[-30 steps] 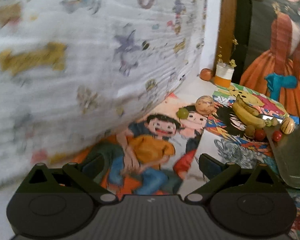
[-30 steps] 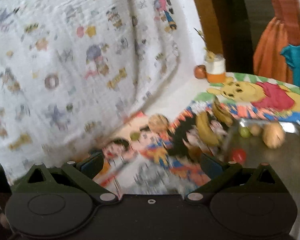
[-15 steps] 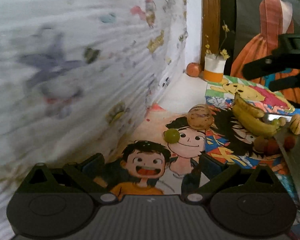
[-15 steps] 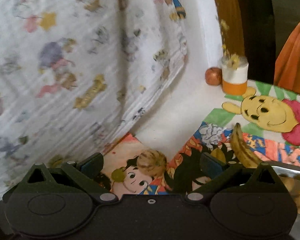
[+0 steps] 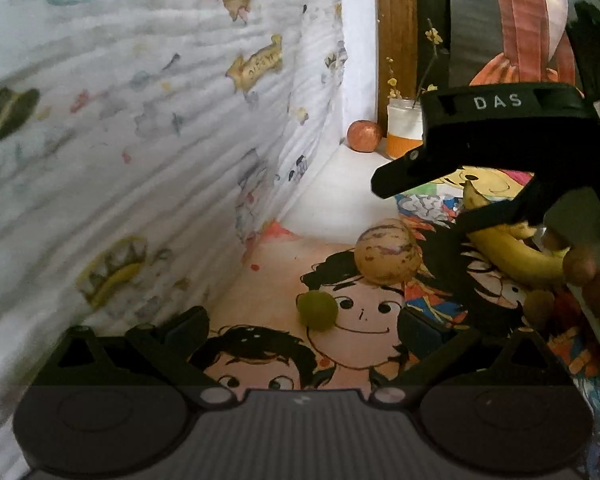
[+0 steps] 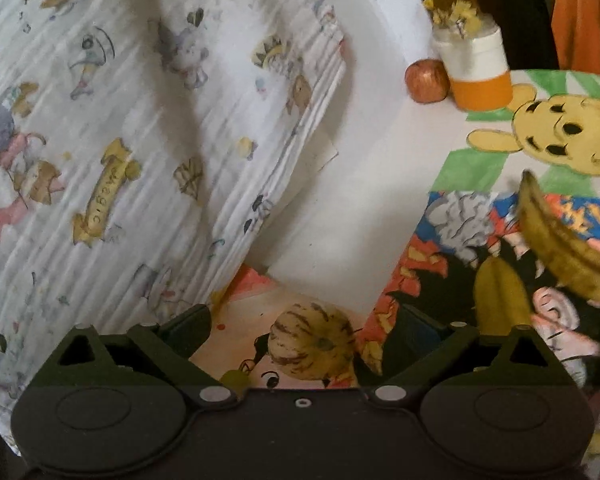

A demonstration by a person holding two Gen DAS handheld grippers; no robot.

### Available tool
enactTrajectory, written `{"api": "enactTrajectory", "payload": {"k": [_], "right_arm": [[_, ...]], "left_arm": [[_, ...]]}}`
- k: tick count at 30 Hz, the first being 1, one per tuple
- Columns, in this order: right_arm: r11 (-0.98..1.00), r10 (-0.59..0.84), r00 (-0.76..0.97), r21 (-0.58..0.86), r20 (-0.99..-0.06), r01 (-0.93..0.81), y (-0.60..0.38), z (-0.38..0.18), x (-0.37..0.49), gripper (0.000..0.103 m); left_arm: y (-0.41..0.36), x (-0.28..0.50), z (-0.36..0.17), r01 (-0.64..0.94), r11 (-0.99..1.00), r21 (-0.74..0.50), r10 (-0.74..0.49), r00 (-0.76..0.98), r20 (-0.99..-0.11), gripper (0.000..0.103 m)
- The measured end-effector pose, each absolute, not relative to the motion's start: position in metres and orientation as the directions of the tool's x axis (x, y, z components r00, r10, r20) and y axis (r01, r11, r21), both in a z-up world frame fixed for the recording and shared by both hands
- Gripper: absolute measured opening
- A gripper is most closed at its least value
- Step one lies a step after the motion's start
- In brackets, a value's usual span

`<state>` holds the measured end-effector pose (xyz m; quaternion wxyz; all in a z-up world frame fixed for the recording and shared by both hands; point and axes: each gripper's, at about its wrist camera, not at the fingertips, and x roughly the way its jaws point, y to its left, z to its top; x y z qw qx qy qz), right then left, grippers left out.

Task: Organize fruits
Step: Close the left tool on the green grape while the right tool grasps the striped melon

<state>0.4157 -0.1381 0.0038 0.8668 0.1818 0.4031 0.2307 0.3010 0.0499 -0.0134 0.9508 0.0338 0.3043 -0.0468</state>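
A small green round fruit (image 5: 317, 310) lies on the cartoon-print mat, just ahead of my left gripper (image 5: 304, 322), which is open, and between the lines of its fingers. Beyond it sits a yellow, purple-striped round fruit (image 5: 386, 250). My right gripper (image 5: 418, 204) hangs over that fruit and the bananas (image 5: 512, 248). In the right wrist view the striped fruit (image 6: 312, 346) lies between the fingers of my right gripper (image 6: 304, 332). Its jaws are closing, but the pads stand clear of the fruit. The green fruit (image 6: 236, 378) peeks out below left.
A printed white cloth (image 5: 140, 140) hangs along the left. A metal tray (image 5: 580, 216) with several small fruits (image 5: 580, 264) is at the right edge. At the back stand an orange-and-white jar (image 6: 476, 68) and a reddish round fruit (image 6: 426, 80).
Both grippers have moved forward and down toward the fruits. The right gripper has come into the left wrist view, and the striped fruit now lies between its fingers.
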Motion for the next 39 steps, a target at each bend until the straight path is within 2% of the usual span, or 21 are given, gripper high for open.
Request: {"api": "enactTrajectory", "payload": {"k": [8,13,18,27,39], "right_arm": [[0.838,0.535,0.553,0.484,-0.639,-0.252,-0.133,-0.01,0.419,0.084],[0.835,0.541,0.55,0.487,-0.636,-0.258,-0.134,-0.012,0.42,0.081],[0.831,0.549,0.54,0.488,-0.638,-0.268,-0.13,-0.014,0.42,0.077],[0.831,0.547,0.542,0.492,-0.638,-0.259,-0.129,-0.018,0.421,0.073],[0.846,0.528,0.559,0.456,-0.639,-0.277,-0.126,-0.02,0.419,0.065]], "left_arm": [[0.052,0.316,-0.022,0.111,0.994,0.012,-0.082,0.799,-0.596,0.087],[0.051,0.323,-0.025,0.121,0.993,0.002,-0.096,0.795,-0.599,0.08],[0.051,0.33,-0.027,0.116,0.993,-0.016,-0.102,0.786,-0.609,0.066],[0.051,0.335,-0.029,0.119,0.992,-0.037,-0.117,0.777,-0.619,0.049],[0.051,0.335,-0.028,0.115,0.992,-0.042,-0.116,0.773,-0.623,0.038]]}}
